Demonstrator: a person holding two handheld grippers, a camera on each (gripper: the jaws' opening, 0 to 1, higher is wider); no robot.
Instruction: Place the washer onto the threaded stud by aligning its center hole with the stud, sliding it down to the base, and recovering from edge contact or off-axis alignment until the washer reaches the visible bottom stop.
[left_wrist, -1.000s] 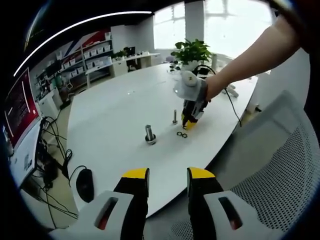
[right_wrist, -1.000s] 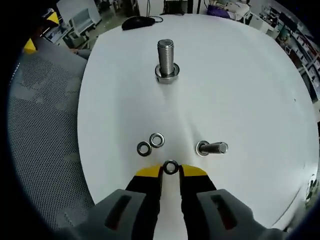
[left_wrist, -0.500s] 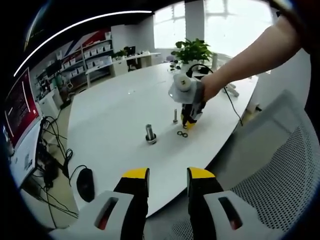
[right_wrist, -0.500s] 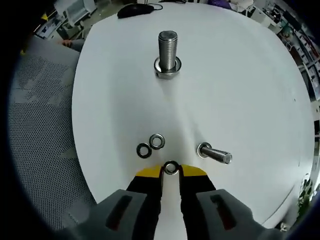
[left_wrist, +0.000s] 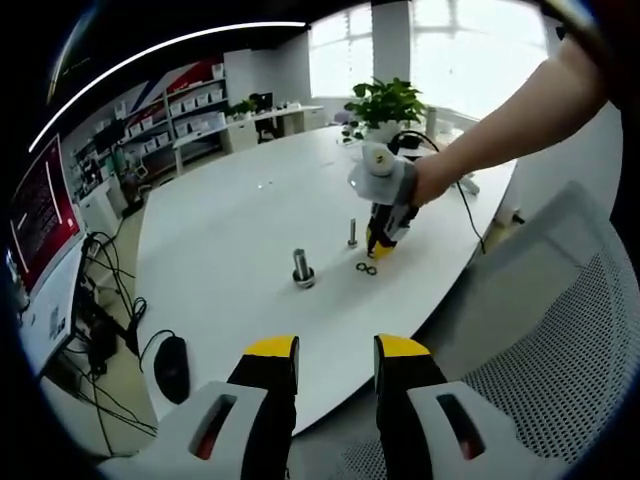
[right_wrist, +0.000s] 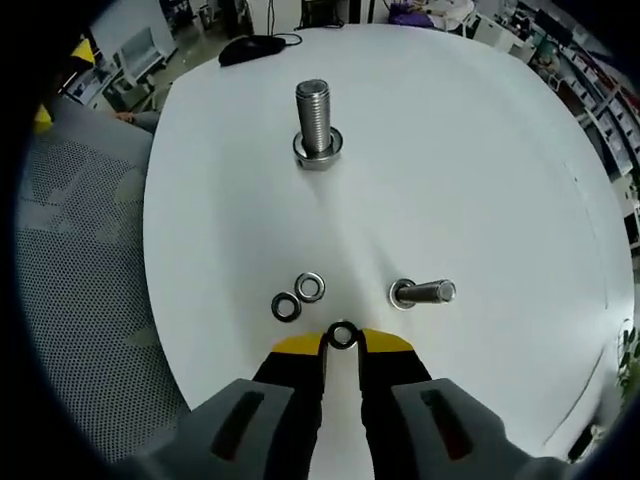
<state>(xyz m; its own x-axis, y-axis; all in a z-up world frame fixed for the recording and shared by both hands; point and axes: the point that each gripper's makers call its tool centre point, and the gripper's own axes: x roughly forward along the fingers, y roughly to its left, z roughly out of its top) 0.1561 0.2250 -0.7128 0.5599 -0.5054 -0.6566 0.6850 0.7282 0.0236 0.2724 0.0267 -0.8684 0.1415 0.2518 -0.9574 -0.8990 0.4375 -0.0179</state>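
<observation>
Washer (right_wrist: 342, 335) pinched at its rim between right gripper (right_wrist: 342, 343) tips, held above the table (right_wrist: 480, 150), well short of the big upright stud (right_wrist: 314, 118). Likely light, stiff, slippery; rim hold keeps hole free. Left gripper (left_wrist: 335, 352) parted, empty, off the table edge, well back from stud. Right forearm (left_wrist: 505, 125) reaching over table.

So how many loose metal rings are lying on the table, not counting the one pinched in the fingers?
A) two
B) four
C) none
A: two rings lie side by side on the white table, just beyond the ring held in the right gripper.
</observation>
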